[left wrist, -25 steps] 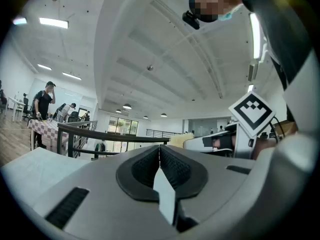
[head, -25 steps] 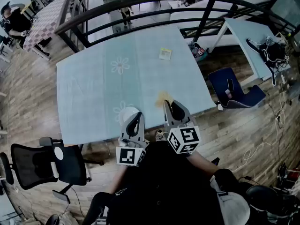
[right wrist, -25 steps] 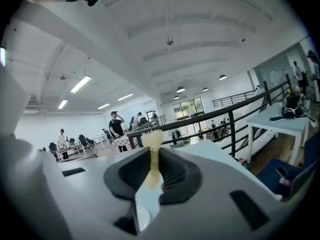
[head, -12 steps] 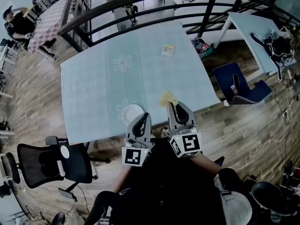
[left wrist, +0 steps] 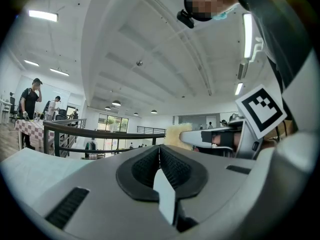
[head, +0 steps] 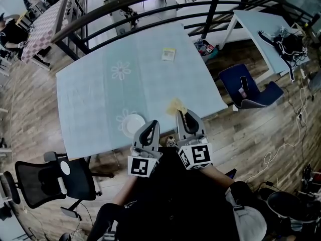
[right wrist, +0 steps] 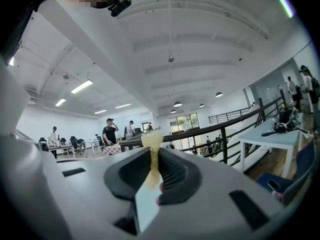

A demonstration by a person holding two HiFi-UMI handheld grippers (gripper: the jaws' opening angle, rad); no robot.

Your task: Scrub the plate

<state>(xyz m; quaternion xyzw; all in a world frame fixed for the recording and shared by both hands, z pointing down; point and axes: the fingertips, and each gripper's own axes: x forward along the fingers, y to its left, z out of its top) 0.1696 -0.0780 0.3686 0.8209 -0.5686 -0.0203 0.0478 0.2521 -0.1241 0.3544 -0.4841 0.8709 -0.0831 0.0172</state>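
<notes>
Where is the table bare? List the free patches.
Free on the table: the left half and the middle, between the plate and the small packet at the far side. Crowded: the near edge, with the plate, left gripper and right gripper holding a yellow scrubber.

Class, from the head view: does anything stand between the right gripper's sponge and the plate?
Nothing lies between the right gripper's sponge and the plate, only bare table. The left gripper, shut and empty, hangs close by the plate's right edge, near that path.
</notes>
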